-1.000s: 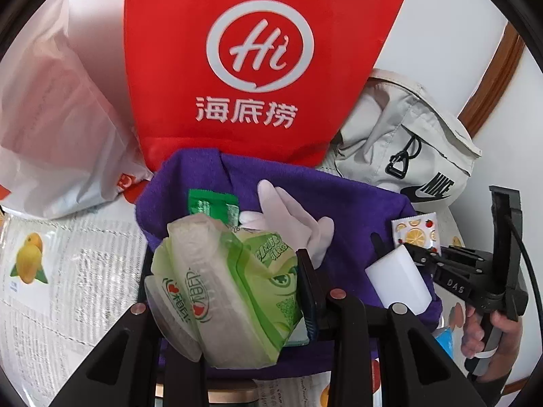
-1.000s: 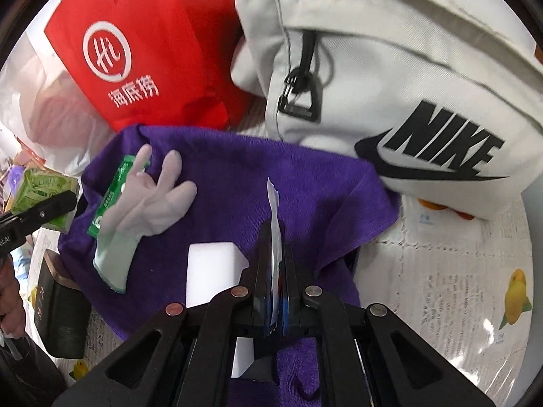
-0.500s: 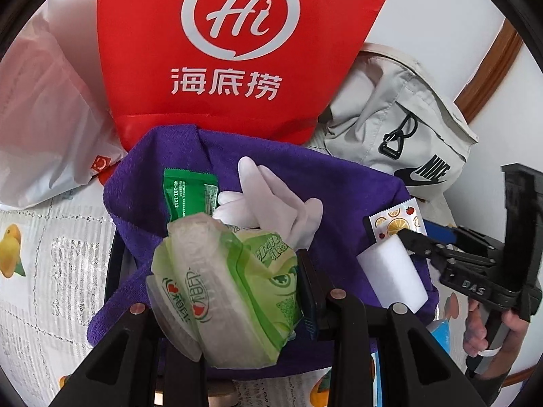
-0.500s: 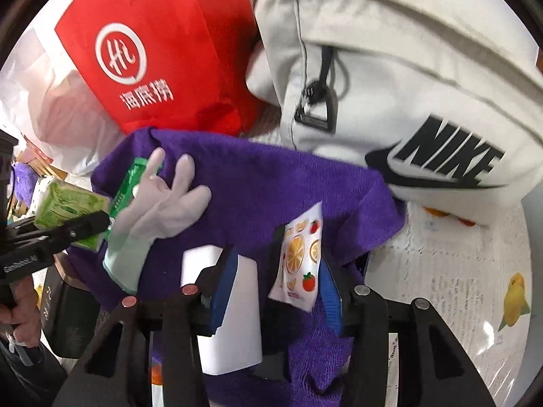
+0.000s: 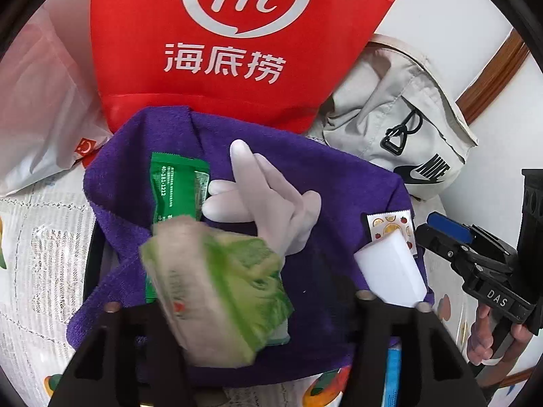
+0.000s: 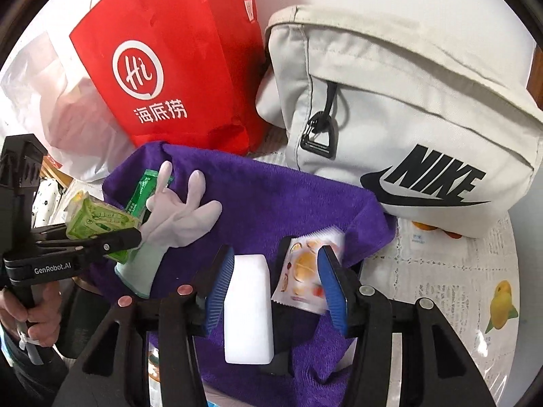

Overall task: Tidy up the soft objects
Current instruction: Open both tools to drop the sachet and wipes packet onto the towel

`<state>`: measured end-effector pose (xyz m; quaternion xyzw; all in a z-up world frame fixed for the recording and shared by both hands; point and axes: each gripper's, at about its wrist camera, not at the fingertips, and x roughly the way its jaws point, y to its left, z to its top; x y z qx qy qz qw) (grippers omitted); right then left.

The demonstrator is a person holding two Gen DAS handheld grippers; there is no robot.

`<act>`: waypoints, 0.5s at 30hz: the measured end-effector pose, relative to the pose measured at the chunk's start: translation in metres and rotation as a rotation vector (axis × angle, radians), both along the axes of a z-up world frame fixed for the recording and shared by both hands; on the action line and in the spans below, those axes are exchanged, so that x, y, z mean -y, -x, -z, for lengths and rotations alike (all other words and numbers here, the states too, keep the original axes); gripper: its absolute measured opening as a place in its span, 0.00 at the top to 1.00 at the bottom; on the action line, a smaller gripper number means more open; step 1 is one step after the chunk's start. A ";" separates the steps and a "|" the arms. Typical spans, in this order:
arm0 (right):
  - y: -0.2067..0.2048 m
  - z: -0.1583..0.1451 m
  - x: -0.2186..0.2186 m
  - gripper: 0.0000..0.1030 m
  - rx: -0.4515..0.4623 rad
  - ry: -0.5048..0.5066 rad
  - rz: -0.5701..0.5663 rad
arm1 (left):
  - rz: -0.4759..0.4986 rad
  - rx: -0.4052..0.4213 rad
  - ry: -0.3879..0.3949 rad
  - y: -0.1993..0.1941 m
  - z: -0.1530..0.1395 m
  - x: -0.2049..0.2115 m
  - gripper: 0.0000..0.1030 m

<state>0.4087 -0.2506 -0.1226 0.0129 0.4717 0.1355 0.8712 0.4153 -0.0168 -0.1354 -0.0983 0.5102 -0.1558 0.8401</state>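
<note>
A purple towel (image 5: 339, 183) is spread on the table. On it lie a white rubber glove (image 5: 271, 190), a green sachet (image 5: 176, 186), a white sponge block (image 6: 249, 308) and a fruit-print sachet (image 6: 305, 271). My left gripper (image 5: 237, 300) is opening; the green tissue pack (image 5: 217, 291) sits blurred between its wide jaws, clear of the right finger. My right gripper (image 6: 276, 281) is opening too. The sponge block lies between its blue pads (image 6: 220, 285), and the fruit-print sachet leans loose against the right-hand pad.
A red shopping bag (image 5: 237, 44) stands behind the towel, a grey Nike bag (image 6: 407, 118) to its right and a white plastic bag (image 5: 40, 112) to its left. The table wears a lemon-print cloth (image 6: 475, 288). A hand (image 6: 30, 315) holds the left gripper.
The left jaws spread apart and the tissue pack slipped loose between them. The right jaws let go of the fruit-print sachet, which now tilts against one pad, and that hand rose a little.
</note>
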 end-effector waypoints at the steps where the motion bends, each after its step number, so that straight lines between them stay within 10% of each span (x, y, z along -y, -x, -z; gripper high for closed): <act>1: 0.000 -0.001 -0.001 0.51 0.002 0.002 -0.003 | -0.001 0.003 -0.010 0.000 -0.001 0.001 0.34; 15: 0.008 -0.011 -0.015 0.51 0.032 0.038 -0.034 | -0.029 0.115 -0.095 0.011 -0.027 -0.008 0.33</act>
